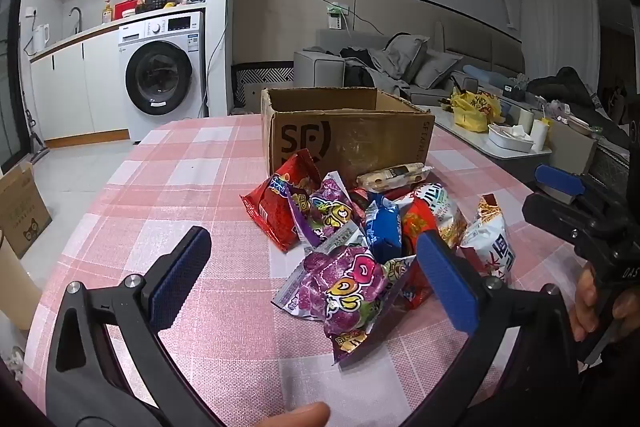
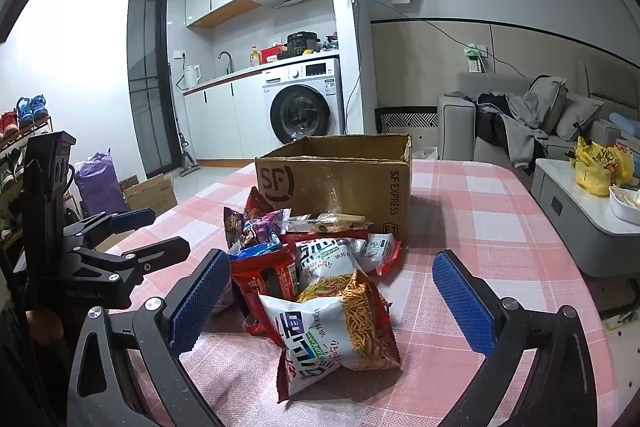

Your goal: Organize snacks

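Note:
A pile of snack packets lies on the pink checked tablecloth in front of an open cardboard box, which also shows in the right wrist view. My left gripper is open, its blue pads on either side of a purple candy bag. My right gripper is open around a white noodle-snack bag. Red and blue packets lie behind. The right gripper also shows at the right edge of the left wrist view.
A low coffee table with a yellow bag stands to the right, a grey sofa behind it. A washing machine stands at the back. A cardboard box sits on the floor at the left.

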A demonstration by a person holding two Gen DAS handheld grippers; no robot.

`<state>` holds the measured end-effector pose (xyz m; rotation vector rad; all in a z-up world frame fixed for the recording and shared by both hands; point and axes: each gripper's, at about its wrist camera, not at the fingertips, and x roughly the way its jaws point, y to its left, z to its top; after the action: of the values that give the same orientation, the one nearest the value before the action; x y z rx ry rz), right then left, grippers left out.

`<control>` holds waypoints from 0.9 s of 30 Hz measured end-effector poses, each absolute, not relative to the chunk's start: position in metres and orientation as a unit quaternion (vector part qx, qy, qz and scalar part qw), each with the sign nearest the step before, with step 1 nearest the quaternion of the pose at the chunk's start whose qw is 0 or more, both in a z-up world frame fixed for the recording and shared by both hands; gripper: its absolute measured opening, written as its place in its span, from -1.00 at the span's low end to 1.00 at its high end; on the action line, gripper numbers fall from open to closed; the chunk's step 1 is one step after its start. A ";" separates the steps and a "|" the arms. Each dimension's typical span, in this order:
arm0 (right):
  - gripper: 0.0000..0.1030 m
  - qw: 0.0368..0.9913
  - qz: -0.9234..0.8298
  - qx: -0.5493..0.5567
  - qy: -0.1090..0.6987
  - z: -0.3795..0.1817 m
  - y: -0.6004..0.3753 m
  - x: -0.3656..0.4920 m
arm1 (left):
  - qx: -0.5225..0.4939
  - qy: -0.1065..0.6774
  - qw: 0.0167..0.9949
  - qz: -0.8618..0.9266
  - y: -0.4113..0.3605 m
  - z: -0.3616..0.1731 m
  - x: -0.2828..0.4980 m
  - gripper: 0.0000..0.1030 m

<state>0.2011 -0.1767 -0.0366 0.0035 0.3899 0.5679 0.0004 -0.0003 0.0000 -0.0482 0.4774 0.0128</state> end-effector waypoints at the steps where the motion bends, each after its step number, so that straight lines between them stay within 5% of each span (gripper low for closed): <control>1: 1.00 0.941 0.279 0.001 0.192 -0.037 -0.177 0.201 | -0.028 0.237 0.971 0.005 0.000 0.000 0.001 0.99; 27: 1.00 0.941 0.278 -0.002 0.195 -0.037 -0.176 0.201 | -0.030 0.232 0.972 0.004 0.000 0.000 0.000 0.99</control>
<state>0.2013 -0.1757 -0.0368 -0.0050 0.3971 0.5667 0.0001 0.0002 -0.0001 -0.0613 0.4688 0.0087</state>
